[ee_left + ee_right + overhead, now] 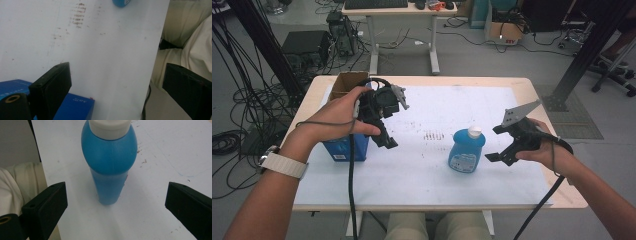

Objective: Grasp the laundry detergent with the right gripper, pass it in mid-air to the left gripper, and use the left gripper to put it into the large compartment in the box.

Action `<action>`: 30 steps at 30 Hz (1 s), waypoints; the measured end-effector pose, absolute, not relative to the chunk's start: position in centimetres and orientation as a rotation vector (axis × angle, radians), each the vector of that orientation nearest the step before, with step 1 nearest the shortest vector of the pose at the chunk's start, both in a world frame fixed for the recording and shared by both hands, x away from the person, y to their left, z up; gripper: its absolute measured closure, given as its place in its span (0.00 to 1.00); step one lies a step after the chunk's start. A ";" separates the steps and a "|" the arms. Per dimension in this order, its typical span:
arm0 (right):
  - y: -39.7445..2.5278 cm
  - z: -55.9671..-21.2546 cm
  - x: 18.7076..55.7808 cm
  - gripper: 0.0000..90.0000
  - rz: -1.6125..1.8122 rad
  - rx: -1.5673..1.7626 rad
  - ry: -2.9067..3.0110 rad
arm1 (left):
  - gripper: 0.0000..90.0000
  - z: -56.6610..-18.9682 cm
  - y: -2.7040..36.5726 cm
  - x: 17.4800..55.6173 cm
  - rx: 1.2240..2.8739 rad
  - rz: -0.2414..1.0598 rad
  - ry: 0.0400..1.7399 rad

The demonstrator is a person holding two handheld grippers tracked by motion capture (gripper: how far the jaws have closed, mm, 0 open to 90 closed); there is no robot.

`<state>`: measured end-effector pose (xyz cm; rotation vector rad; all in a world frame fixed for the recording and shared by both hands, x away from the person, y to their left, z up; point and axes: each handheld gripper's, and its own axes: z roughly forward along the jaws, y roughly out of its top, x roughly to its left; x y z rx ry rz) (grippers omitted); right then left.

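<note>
A blue bottle (467, 152) with a white cap (474, 131) stands upright on the white mat (432, 180), right of centre. My right gripper (496, 144) is open just to its right, jaws level with the bottle's body and apart from it. In the right gripper view the bottle (110, 162) stands ahead of the open gripper (116, 188), between the lines of the two jaws and untouched. A hand holds my left gripper (384, 132) open above the mat beside a blue box (343, 148). In its own view the left gripper (117, 70) is empty, with the blue box (75, 107) at the lower left.
The box has an open brown cardboard top (348, 84) at the table's back left. Brown marks (433, 135) stain the middle of the mat. The person's legs (190, 37) lie past the near table edge. Cables, a desk and black stands surround the table.
</note>
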<state>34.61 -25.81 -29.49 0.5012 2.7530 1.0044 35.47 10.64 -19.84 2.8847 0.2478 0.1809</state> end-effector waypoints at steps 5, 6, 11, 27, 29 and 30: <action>-25.9 -29.7 34.5 0.05 1.028 0.493 2.738 | 0.10 -19.9 10.6 35.5 2.884 0.179 0.251; -26.0 -29.8 34.4 0.05 1.040 0.502 2.733 | 0.10 -19.9 10.7 35.5 2.880 0.183 0.248; -26.2 -30.2 34.4 0.05 1.089 0.509 2.713 | 0.10 -20.0 10.7 35.4 2.881 0.181 0.252; -26.7 -31.3 34.0 0.05 1.187 0.559 2.657 | 0.10 -19.9 10.6 35.3 2.883 0.186 0.262; -26.7 -31.5 34.0 0.05 1.193 0.566 2.655 | 0.10 -19.9 10.7 35.4 2.884 0.185 0.262; -26.8 -31.6 34.0 0.05 1.196 0.566 2.653 | 0.10 -20.0 10.7 35.4 2.880 0.185 0.261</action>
